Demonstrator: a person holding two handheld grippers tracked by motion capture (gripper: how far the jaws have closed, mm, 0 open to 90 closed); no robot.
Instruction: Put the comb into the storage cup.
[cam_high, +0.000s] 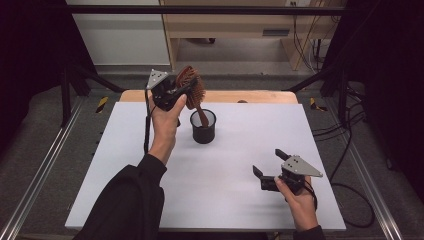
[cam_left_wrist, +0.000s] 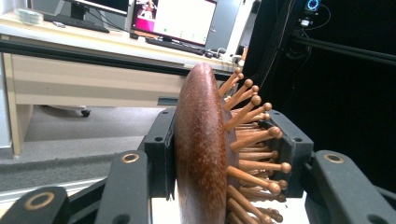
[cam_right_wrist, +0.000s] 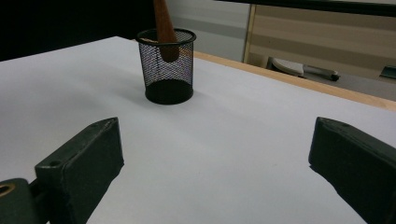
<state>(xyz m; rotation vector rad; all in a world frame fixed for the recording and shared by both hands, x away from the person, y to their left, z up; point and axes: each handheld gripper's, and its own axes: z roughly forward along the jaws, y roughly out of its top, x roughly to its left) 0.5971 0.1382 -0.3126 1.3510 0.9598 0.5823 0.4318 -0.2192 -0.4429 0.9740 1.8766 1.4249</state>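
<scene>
The left gripper is clamped across the head of the brown wooden paddle hairbrush, its handle dipping into the black wire-mesh cup on the white table. It looks light, rigid and glossy-backed, the pins giving better bite. The right gripper rests wide open, empty.

Between our right gripper fingers bare table, open room ahead to the cup, brush filling the gap between our left gripper fingers
</scene>
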